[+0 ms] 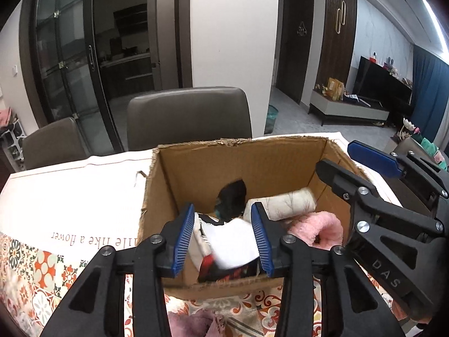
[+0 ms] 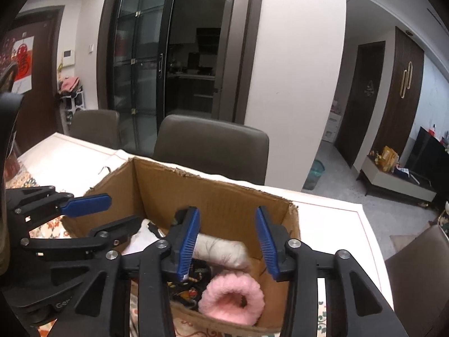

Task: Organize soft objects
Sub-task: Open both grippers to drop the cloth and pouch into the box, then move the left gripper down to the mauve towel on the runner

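An open cardboard box stands on the table and holds soft items. Inside lie a pink fluffy piece, a cream roll, a dark bundle and a white cloth with black and red print. My left gripper hovers open over the box's near side, with the white cloth lying loose below and between its pads. My right gripper is open over the box's right part, above the pink piece and the cream roll, holding nothing.
The table carries a patterned cloth with a white runner. A mauve fuzzy cloth lies on it in front of the box. A small metal hook rests left of the box. Two brown chairs stand behind the table.
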